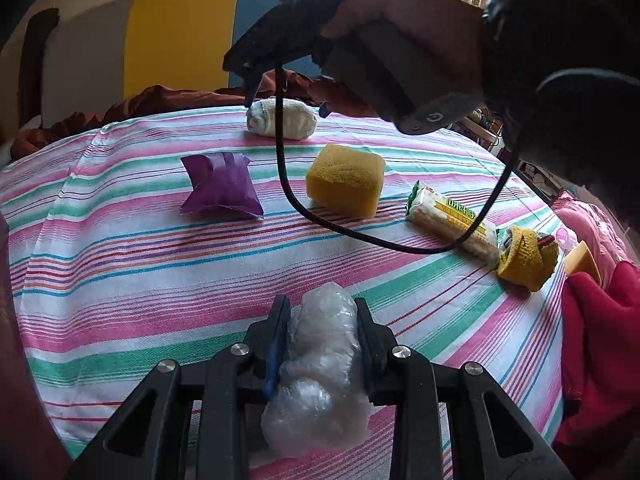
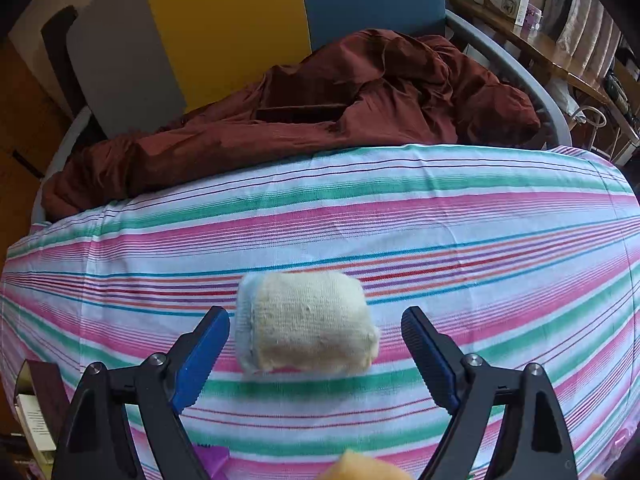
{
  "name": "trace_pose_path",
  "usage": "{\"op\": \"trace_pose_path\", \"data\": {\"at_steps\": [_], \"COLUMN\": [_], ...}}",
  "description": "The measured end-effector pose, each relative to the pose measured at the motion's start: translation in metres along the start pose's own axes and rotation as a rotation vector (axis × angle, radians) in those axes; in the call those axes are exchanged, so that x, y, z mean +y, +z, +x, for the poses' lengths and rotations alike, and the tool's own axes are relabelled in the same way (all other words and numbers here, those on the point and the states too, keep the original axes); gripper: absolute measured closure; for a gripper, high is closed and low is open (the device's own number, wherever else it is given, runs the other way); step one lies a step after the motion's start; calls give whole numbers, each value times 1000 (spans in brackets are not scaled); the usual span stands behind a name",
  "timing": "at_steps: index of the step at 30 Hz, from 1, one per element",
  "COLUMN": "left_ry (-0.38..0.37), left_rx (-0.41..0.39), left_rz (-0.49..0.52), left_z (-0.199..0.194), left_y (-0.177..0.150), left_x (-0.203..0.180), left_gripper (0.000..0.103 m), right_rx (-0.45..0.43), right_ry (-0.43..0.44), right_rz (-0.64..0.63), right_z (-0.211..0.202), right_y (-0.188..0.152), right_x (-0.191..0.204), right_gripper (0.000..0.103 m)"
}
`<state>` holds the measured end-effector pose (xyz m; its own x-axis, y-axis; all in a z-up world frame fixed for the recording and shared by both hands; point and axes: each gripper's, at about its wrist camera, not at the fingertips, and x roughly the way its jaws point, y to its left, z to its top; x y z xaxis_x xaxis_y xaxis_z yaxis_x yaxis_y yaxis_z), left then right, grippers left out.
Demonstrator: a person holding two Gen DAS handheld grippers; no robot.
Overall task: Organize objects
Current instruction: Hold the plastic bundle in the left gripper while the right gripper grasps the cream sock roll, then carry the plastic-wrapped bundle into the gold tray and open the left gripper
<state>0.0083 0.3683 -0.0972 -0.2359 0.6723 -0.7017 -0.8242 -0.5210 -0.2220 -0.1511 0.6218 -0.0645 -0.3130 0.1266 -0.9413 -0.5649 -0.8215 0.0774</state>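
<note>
My left gripper [image 1: 322, 308] is shut on a crumpled clear plastic bundle [image 1: 320, 364] just above the striped cloth [image 1: 160, 280]. A purple pouch [image 1: 220, 186], a yellow sponge [image 1: 346, 178], a wrapped biscuit pack [image 1: 452, 220] and a yellow cloth roll [image 1: 528, 258] lie on the cloth. At the far edge rests a cream cloth roll [image 1: 282, 120], with my right gripper [image 1: 286, 110] held by a hand just over it. In the right wrist view that gripper [image 2: 316, 322] is open, its fingers to either side of the cream roll [image 2: 306, 322], apart from it.
A crumpled maroon cloth [image 2: 300, 120] is heaped beyond the striped cloth's [image 2: 440, 220] far edge, before a grey, yellow and blue backrest [image 2: 224, 20]. A black cable [image 1: 288, 184] hangs from the right gripper over the sponge. A red garment [image 1: 600, 340] lies at the right edge.
</note>
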Motion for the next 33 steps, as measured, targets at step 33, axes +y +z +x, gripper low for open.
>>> {"op": "trace_pose_path", "data": {"at_steps": [33], "left_ry": [63], "left_rx": [-2], "left_rz": [48], "left_z": [6], "left_y": [1], "left_x": [-10], "left_gripper": [70], "right_rx": [89], "right_ry": [-8], "right_rz": [-28], "right_z": [-53], "right_y": [-204], "right_x": [-62], "right_gripper": [30]}}
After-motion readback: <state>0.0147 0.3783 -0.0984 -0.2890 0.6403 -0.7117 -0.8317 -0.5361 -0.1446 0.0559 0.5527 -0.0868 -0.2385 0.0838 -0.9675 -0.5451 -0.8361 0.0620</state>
